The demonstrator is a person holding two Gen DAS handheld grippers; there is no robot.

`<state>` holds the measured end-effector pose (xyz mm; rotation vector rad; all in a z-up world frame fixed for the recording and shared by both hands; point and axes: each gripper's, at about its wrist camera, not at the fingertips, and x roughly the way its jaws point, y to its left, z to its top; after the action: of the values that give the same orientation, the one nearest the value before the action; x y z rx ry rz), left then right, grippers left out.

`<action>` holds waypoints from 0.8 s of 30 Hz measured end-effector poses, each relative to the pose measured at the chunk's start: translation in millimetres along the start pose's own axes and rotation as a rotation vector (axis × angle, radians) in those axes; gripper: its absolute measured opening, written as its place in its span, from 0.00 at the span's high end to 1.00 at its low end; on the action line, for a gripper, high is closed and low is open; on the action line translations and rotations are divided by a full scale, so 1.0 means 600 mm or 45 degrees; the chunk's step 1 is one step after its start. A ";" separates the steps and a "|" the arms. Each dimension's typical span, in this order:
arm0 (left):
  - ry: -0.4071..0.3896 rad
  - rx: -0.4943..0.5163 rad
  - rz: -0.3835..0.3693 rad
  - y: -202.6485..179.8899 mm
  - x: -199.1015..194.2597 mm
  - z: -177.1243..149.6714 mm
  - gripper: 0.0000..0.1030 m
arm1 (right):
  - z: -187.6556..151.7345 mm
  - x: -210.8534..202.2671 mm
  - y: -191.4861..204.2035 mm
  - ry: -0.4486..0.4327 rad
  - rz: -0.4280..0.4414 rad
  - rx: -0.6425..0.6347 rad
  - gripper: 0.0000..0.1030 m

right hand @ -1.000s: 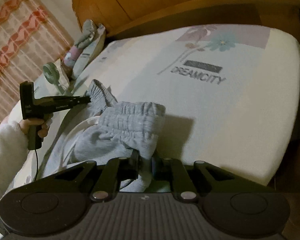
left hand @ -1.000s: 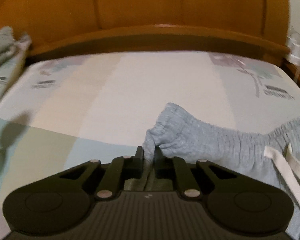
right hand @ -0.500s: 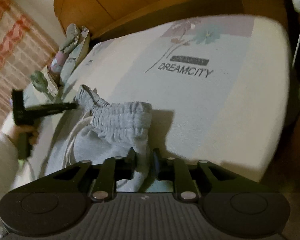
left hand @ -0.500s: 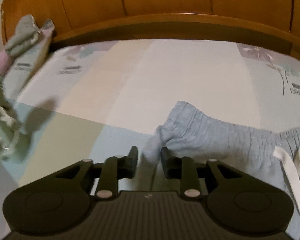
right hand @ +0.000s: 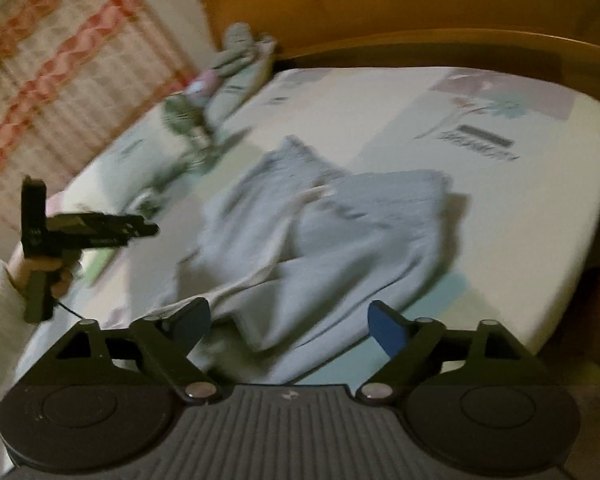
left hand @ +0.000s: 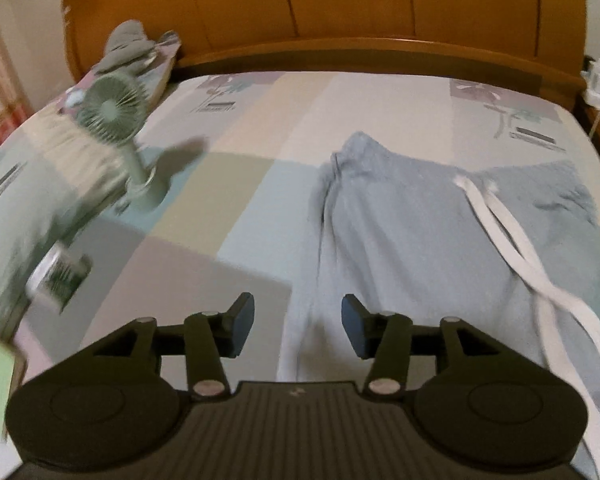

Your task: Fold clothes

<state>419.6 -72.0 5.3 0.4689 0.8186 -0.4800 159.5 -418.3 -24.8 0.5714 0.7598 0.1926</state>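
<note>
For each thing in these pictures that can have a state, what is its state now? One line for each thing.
left gripper: open, holds nothing, above the trousers' edge.
right gripper: open, holds nothing.
grey trousers: lying on the bed, waistband toward the headboard, not folded flat.
white drawstring: loose, lying across the trousers.
small fan: upright on the bed; too blurred to tell if it spins.

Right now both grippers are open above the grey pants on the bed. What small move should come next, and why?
Probably lower the left gripper onto the near left edge of the grey pants and close on it. Both the left gripper and the right gripper are open and hold nothing, and the pants lie rumpled on the bed, the white drawstring loose, not yet folded.
</note>
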 end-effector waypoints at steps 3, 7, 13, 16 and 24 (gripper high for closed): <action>-0.014 -0.020 0.006 -0.007 -0.060 -0.048 0.45 | -0.019 -0.008 0.037 0.018 -0.003 -0.036 0.02; -0.036 -0.047 0.035 -0.024 -0.124 -0.108 0.41 | -0.046 -0.010 0.080 0.073 -0.028 -0.084 0.00; -0.078 -0.053 0.084 -0.073 -0.198 -0.196 0.27 | -0.091 0.001 0.130 0.174 -0.178 -0.159 0.00; -0.093 -0.060 0.108 -0.112 -0.223 -0.239 0.21 | -0.117 -0.004 0.143 0.185 -0.175 -0.164 0.00; -0.066 -0.048 0.146 -0.213 -0.228 -0.341 0.16 | -0.187 -0.024 0.164 0.211 -0.179 -0.149 0.00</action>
<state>149.4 -27.9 -36.8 0.4643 0.7457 -0.3687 74.4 -294.5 -27.0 0.3922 0.9397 0.1541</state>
